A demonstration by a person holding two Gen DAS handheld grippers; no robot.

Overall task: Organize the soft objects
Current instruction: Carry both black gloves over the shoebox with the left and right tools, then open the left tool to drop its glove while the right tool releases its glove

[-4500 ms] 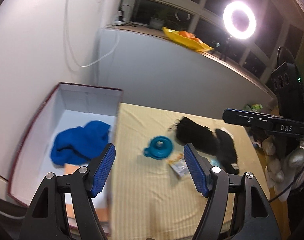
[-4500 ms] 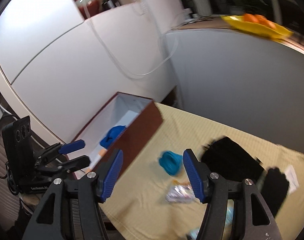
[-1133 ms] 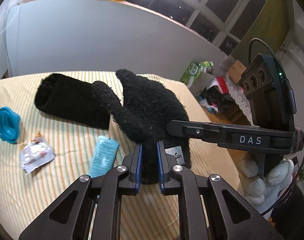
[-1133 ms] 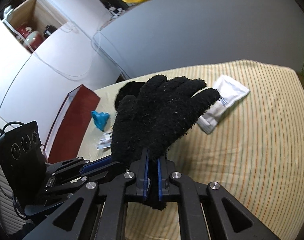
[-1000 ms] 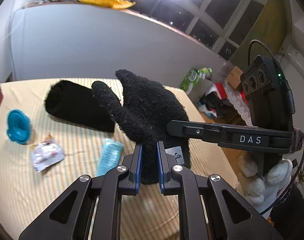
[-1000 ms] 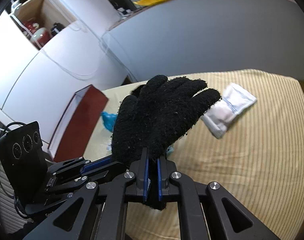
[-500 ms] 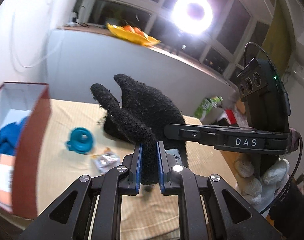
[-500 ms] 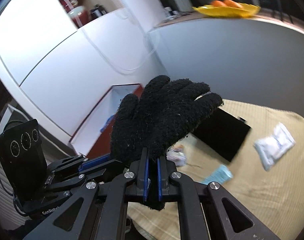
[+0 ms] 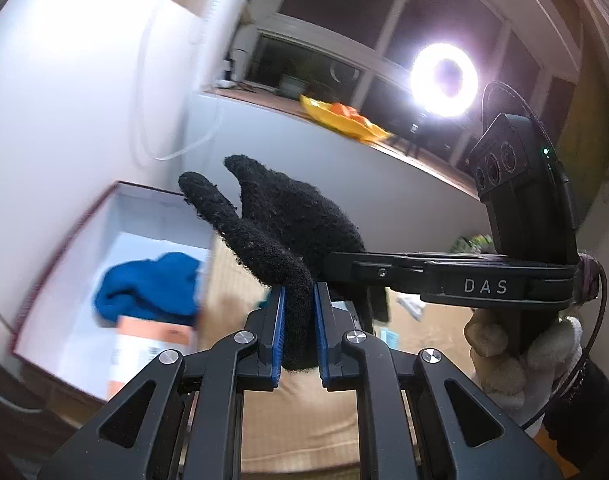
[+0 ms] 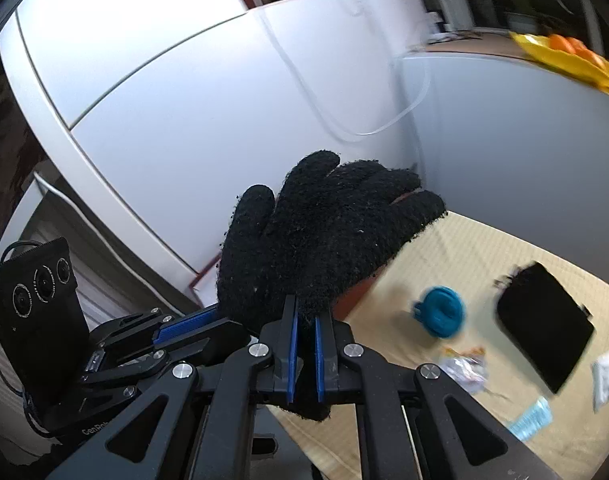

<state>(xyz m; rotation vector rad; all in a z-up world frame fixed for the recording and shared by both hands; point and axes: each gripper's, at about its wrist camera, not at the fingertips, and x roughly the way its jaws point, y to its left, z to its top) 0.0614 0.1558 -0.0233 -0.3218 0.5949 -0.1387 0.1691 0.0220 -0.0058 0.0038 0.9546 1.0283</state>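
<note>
A black knit glove (image 9: pixel 280 224) is held in the air by both grippers, fingers up. My left gripper (image 9: pixel 298 324) is shut on its cuff. My right gripper (image 10: pixel 304 350) is shut on the same glove (image 10: pixel 324 236) from the other side and reaches in from the right in the left wrist view (image 9: pixel 384 272). The open box (image 9: pixel 84 248) with a red rim and white inside lies below and left of the glove. A blue cloth (image 9: pixel 152 284) lies in it. A black folded cloth (image 10: pixel 544 320) lies on the yellow striped tablecloth (image 10: pixel 484 248).
A teal round object (image 10: pixel 440 316), a crinkled wrapper (image 10: pixel 462 368), a light blue packet (image 10: pixel 530 418) and a white packet (image 10: pixel 608 372) lie on the table. An orange and white item (image 9: pixel 144 340) lies in the box. A white wall, a grey partition and a ring light (image 9: pixel 444 80) stand behind.
Both grippers have carried the glove left, from over the table's right side to beside the box. The box and the blue cloth have come more fully into view.
</note>
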